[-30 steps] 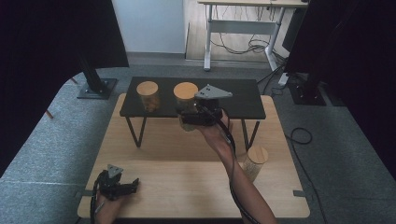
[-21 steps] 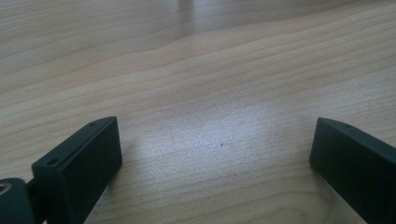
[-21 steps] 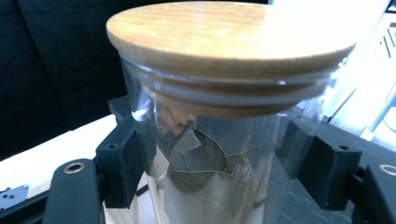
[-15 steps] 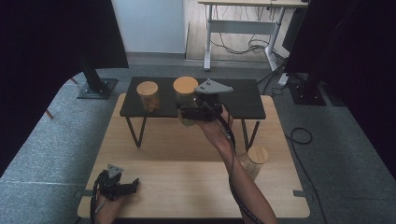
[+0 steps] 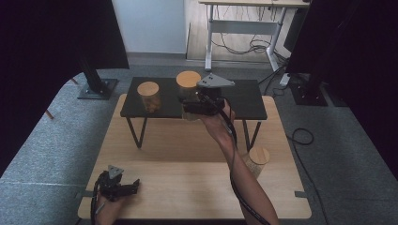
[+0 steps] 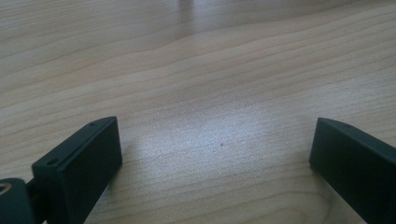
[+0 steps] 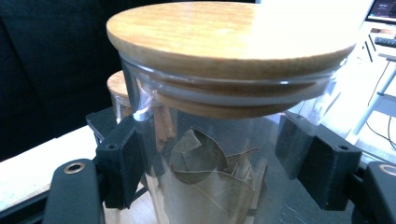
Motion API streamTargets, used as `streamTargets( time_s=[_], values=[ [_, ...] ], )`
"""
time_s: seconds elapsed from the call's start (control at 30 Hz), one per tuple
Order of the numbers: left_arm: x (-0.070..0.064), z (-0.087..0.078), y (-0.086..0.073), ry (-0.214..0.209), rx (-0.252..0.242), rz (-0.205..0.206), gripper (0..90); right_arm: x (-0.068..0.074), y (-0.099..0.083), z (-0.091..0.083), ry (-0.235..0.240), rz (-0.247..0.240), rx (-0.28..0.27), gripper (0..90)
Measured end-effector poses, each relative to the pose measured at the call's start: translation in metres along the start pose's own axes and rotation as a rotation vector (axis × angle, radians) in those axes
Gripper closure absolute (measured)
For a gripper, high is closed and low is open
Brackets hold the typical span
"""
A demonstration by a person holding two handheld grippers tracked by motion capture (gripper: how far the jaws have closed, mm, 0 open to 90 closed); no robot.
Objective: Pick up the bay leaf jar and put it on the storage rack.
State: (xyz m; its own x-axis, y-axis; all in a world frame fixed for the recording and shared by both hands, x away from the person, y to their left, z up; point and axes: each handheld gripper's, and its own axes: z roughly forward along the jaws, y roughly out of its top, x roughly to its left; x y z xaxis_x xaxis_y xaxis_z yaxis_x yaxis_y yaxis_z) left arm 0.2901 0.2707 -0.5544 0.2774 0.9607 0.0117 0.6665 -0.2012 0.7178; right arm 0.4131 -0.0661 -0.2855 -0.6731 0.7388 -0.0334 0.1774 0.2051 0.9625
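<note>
- Compared with a second ago, the right gripper (image 5: 199, 104) and its jar (image 5: 188, 80) have drifted a touch toward the top of the high view, further over the black shelf (image 5: 244, 101); the left gripper (image 5: 117, 183) hasn't budged.
- Right fingers (image 7: 122, 161) are clamped on the glass on either side, just under the wooden lid (image 7: 224, 35). You can see dried leaves and what looks like a cinnamon stick through the wall.
- So the jar sits around upper middle of the high view, held at the shelf's front edge. Can't tell if its base is already touching the shelf or a bit above it.
- A second jar (image 5: 149, 93) already stands on the shelf, left of the held one and apart from it. It also peeks out behind the held jar at the left of the right gripper view.
- A third jar (image 5: 258, 159) is down on the wooden tabletop (image 5: 187, 187), lower right of centre, beside the person's forearm.
- Left gripper rests at the bottom left on the tabletop, fingers (image 6: 79, 172) spread wide with nothing between them.
- My read: one jar shelved, the second about to be set down and let go, the third left to fetch. Roughly halfway.
</note>
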Motion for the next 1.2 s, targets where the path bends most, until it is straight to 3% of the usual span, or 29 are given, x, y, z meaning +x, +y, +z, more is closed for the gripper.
streamTargets(
  time_s=[0.53,1.2],
  values=[
    [0.000,0.000,0.000,-0.001,0.005,0.001,2.1,-0.015,-0.001,0.012,-0.040,0.005,0.005,25.7],
    [0.000,0.000,0.000,-0.001,0.003,0.001,2.1,-0.021,-0.003,0.026,-0.050,0.010,0.028,25.7]
  ],
)
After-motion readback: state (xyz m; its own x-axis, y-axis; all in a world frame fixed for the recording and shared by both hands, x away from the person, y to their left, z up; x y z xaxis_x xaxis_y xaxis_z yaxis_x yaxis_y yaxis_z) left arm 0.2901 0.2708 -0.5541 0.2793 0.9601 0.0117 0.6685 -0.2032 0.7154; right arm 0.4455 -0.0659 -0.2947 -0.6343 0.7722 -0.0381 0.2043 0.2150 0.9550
